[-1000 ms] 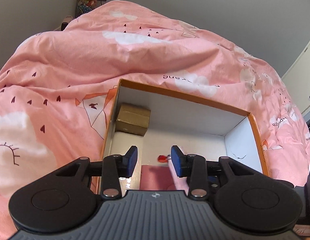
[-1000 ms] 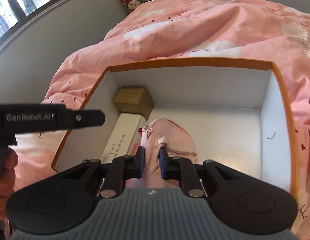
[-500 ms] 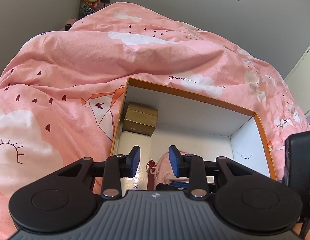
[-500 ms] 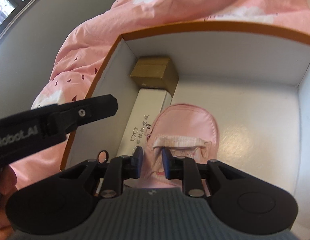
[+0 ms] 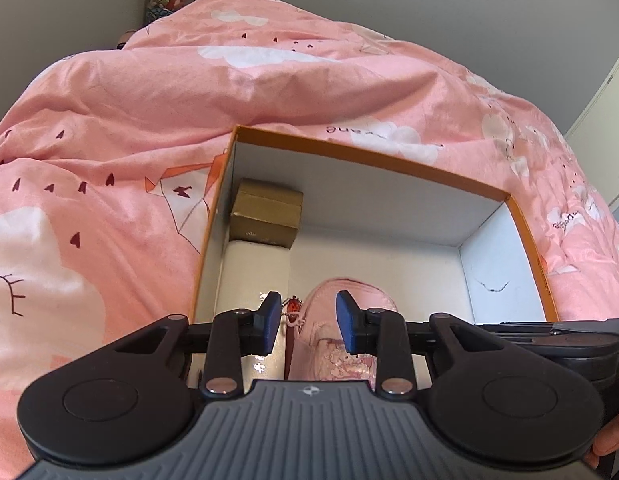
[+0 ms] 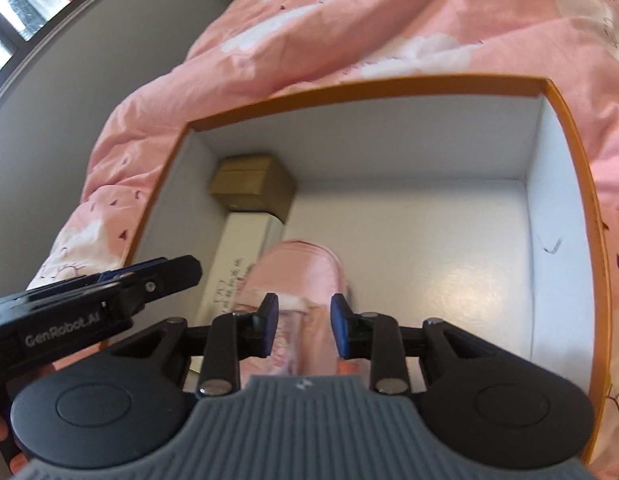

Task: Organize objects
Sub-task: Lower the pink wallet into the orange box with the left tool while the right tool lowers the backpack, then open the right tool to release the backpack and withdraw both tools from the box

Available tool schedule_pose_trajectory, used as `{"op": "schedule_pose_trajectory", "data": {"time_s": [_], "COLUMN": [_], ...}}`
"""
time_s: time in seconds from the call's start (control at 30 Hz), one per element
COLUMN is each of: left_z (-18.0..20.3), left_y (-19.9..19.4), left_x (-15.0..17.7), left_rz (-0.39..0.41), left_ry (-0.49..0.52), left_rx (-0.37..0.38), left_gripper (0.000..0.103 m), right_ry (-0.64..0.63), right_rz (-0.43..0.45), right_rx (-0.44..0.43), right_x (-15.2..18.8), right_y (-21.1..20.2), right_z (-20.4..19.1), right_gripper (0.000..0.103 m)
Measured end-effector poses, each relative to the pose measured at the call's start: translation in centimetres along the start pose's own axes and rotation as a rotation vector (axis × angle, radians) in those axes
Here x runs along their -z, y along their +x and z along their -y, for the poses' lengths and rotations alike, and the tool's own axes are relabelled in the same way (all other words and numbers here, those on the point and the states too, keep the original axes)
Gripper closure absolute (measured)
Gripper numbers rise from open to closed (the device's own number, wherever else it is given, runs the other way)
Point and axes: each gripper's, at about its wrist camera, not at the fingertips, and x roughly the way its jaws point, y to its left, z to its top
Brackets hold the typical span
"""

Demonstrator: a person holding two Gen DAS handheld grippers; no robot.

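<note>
On the far left we see the pink duvet (image 5: 189, 92) spread across the bed, and sunk into it sits the open box (image 5: 361, 152) with its orange rim and white walls. In the box's far left corner we find a small gold carton (image 5: 265, 216), tight against the left wall. Just in front of it, along that same wall, lies a long white case (image 5: 253, 276), its far end touching the carton. Next over, we have the pink pouch (image 5: 341, 344) lying on the box floor at the near edge, pressed up beside the white case, with a small red charm (image 5: 292, 305) at its left side.

Our left gripper (image 5: 307, 320) hangs over the pouch's left part with its jaws closing; the blue pads stand apart and we see no contact with the fabric. Moving right, our right gripper (image 6: 301, 322) is right above the same pouch (image 6: 297, 268), jaws opening, pads either side of it and clear of the cloth. The right half of the box floor (image 6: 449, 248) shows only white card, with a dark scribble (image 6: 549, 246) on the right wall.
</note>
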Motion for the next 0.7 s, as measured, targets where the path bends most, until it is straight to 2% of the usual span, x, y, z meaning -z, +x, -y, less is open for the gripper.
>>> {"op": "schedule_pose_trajectory", "data": {"time_s": [0.07, 0.1, 0.13, 0.23, 0.43, 0.6, 0.67, 0.7], "left_z": [0.0, 0.0, 0.0, -0.2, 0.1, 1.5, 2.3, 2.7], "left_y": [0.3, 0.3, 0.4, 0.3, 0.2, -1.5, -2.4, -2.9], "left_x": [0.2, 0.3, 0.3, 0.3, 0.4, 1.4, 1.9, 2.1], "left_rz": [-0.01, -0.013, -0.015, -0.016, -0.014, 0.032, 0.054, 0.067], "left_ry": [0.003, 0.003, 0.002, -0.001, -0.002, 0.036, 0.064, 0.075], "left_rx": [-0.005, -0.007, -0.01, -0.015, -0.014, -0.007, -0.002, -0.005], "left_gripper": [0.068, 0.068, 0.068, 0.068, 0.068, 0.068, 0.068, 0.069], "right_ry": [0.011, 0.013, 0.016, 0.002, -0.007, -0.04, -0.084, -0.107], "right_rz": [-0.017, -0.025, -0.03, -0.031, -0.031, 0.019, 0.054, 0.073], "right_rx": [0.003, -0.002, -0.01, 0.003, 0.006, -0.003, 0.012, 0.02], "right_x": [0.3, 0.5, 0.6, 0.9, 1.0, 1.5, 2.1, 2.4], "right_y": [0.5, 0.7, 1.0, 1.6, 2.0, 0.5, -0.7, -1.4], "right_z": [0.5, 0.6, 0.6, 0.3, 0.4, 0.0, -0.7, -1.1], "right_gripper": [0.072, 0.073, 0.079, 0.082, 0.082, 0.079, 0.075, 0.07]}}
